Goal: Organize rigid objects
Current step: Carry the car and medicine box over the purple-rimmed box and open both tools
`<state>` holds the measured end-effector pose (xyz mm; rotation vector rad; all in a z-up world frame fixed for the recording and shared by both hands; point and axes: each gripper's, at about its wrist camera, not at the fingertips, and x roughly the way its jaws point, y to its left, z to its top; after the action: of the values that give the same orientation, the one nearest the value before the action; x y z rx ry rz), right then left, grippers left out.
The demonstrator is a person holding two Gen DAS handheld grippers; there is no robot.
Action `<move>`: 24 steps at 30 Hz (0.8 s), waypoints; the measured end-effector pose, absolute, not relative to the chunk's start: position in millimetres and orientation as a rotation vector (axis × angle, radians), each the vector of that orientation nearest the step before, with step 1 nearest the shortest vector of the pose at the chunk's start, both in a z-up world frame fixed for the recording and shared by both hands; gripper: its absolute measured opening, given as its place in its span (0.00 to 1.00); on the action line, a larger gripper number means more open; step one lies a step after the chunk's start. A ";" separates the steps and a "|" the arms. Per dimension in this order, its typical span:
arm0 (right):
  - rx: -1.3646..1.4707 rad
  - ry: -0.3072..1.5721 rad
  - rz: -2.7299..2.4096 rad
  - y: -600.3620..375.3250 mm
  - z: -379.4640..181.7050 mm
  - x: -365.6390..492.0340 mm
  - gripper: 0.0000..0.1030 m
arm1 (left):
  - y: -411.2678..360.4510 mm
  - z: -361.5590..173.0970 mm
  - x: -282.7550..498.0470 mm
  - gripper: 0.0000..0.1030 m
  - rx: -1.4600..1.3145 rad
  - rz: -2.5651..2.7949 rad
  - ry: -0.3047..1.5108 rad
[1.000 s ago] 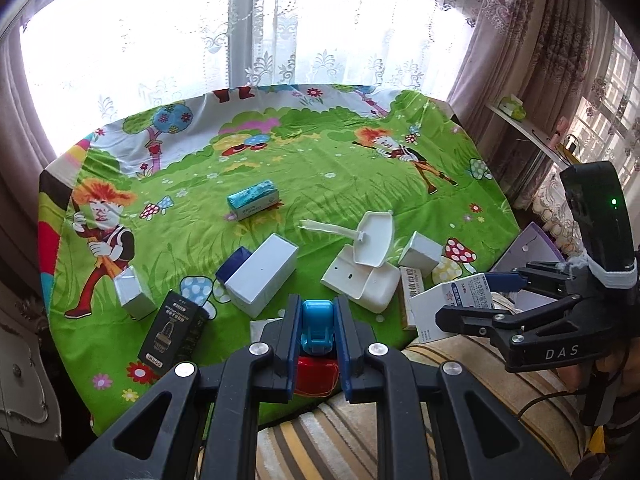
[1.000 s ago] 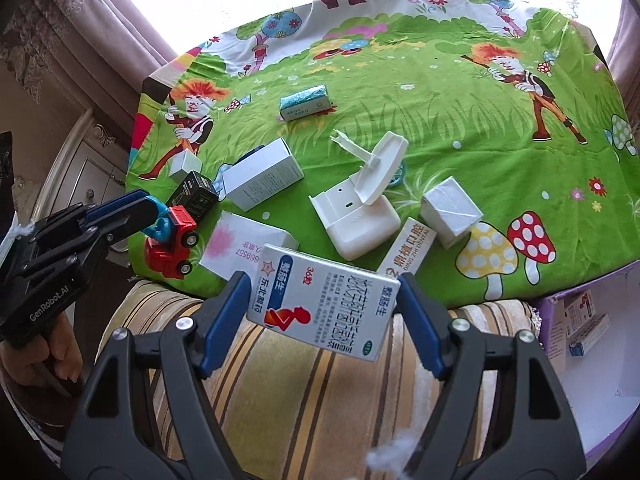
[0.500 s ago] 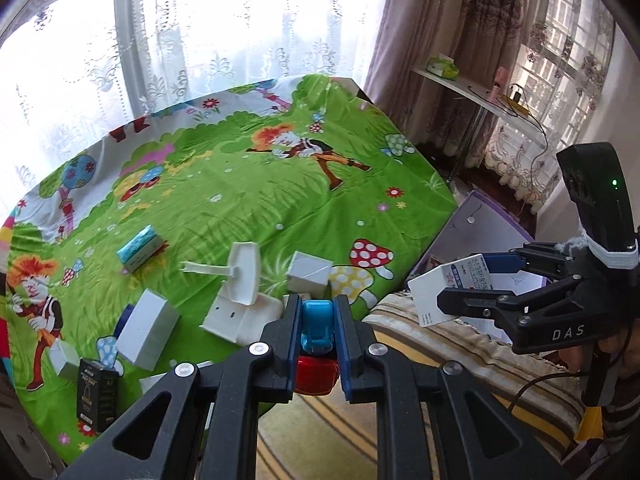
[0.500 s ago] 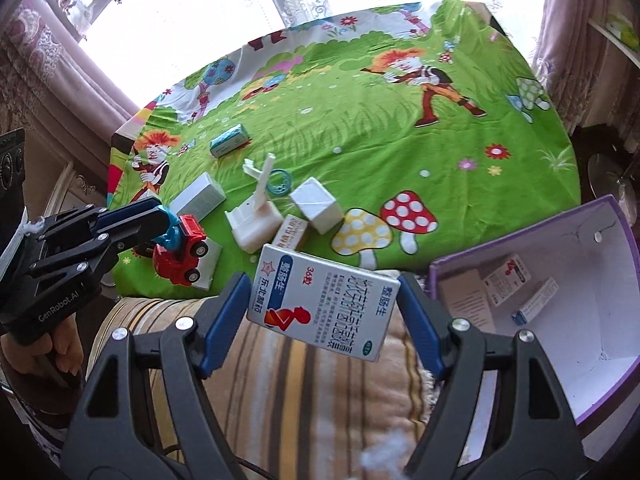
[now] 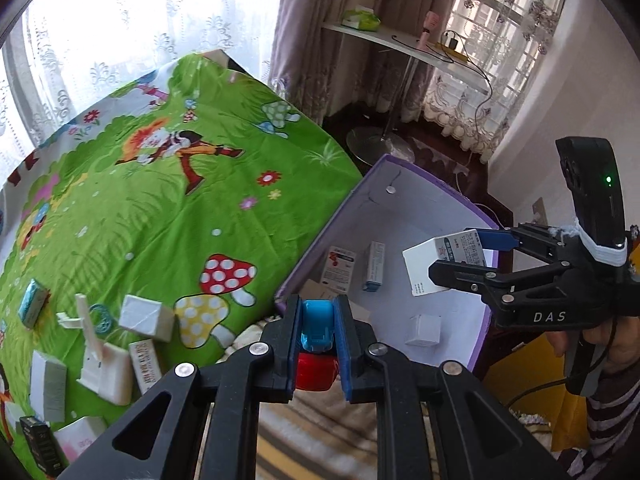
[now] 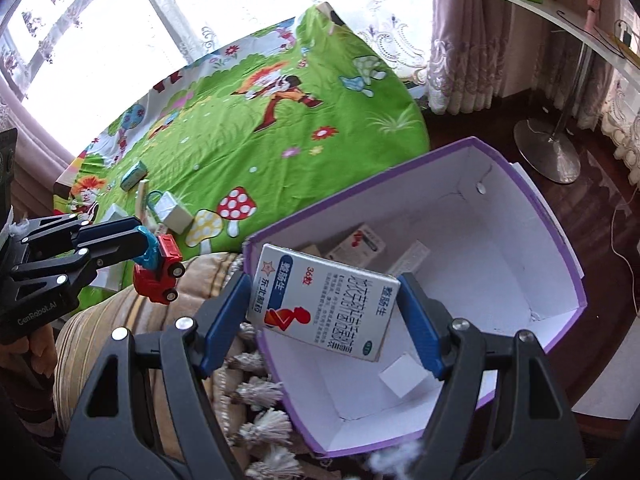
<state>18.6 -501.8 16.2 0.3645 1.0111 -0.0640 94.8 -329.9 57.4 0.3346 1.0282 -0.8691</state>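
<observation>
While both grippers hang near the purple box, each one carries a thing from the table:

Left gripper (image 5: 318, 334): pressed tight on a toy truck (image 5: 317, 330) — blue cab up between the blue pads, red body below them. In the right wrist view the same gripper (image 6: 138, 242) holds the truck (image 6: 158, 274) over a striped cushion (image 6: 120, 316), just short of the box's near corner.

Right gripper (image 6: 322, 306): pinching a white medicine box (image 6: 326, 300) with a red figure and blue band across its face; the pads press on its two short ends, and the box sits tilted between them. It hangs over the open box. From the left wrist view this gripper (image 5: 468, 258) grips the carton (image 5: 440, 264) above the far side of the box.

Purple box (image 6: 540, 216): white inside, purple rim, standing beside the table's edge. Several small cartons lie on its bottom — two printed ones (image 5: 340, 266) near the table side, a small white cube (image 5: 425, 329) nearer the front.

Table (image 5: 160, 208): covered by a green cartoon cloth with mushrooms. Left on it: a white cube (image 5: 146, 316), a white flip-lid case (image 5: 102, 364), a teal packet (image 5: 33, 302), other white boxes and a black box (image 5: 40, 442) at the near edge.

Person: a hand (image 5: 600, 340) in a striped sleeve holds the right gripper's handle.
</observation>
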 end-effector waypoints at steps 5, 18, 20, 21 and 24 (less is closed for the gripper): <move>0.366 1.020 -0.137 -531.5 -4.1 3.4 0.75 | -377.0 35.0 87.1 0.16 0.371 -0.928 1.093; 0.392 1.083 -0.227 -577.1 -59.9 -5.6 0.75 | -460.7 -18.1 78.9 0.16 0.497 -0.970 1.249; 0.398 1.089 -0.233 -580.4 -65.2 -6.6 0.75 | -468.0 -24.2 78.9 0.16 0.508 -0.968 1.267; 0.401 1.091 -0.235 -581.8 -67.5 -6.7 0.75 | -471.3 -28.0 79.0 0.16 0.515 -0.968 1.278; 0.405 1.098 -0.242 -585.1 -72.8 -6.0 0.75 | -478.7 -37.2 79.8 0.16 0.533 -0.953 1.306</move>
<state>-6.0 -585.1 -72.8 0.4050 1.0985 -0.2420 79.8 -478.7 -37.2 0.5326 1.3063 -0.9529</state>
